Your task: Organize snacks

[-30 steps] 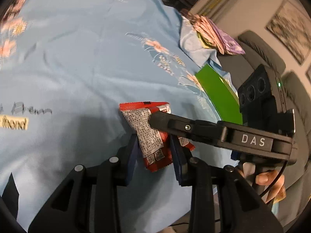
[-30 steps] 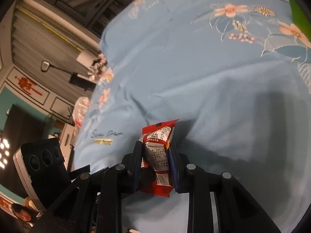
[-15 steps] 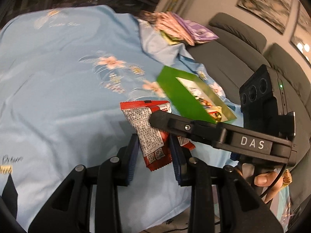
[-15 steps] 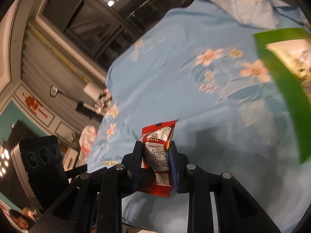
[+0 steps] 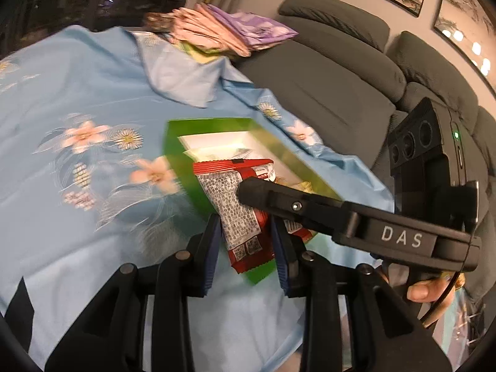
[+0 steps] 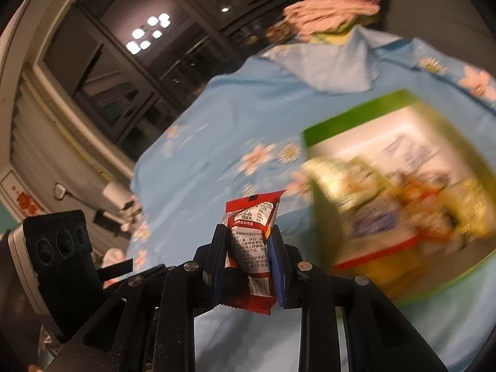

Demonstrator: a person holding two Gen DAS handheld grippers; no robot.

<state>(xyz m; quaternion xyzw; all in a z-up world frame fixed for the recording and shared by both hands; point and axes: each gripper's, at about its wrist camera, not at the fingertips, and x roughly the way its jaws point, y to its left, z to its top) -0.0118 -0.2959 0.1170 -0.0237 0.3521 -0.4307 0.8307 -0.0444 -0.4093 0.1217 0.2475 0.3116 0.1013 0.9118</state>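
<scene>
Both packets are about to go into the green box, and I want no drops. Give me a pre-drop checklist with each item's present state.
1. Left tool pinching its red snack packet: ok, pads press both sides.
2. Right tool pinching its red snack packet: ok, held upright between the pads.
3. Green box open on top: ok, white interior visible.
4. Room inside the box: cannot tell; other snacks lie in it, and the right wrist view is blurred.
5. Left packet over the box opening: cannot tell; it overlaps the box's near edge in the view.
6. Tools clear of each other: not ok, the right tool's finger crosses in front of the left packet.
</scene>
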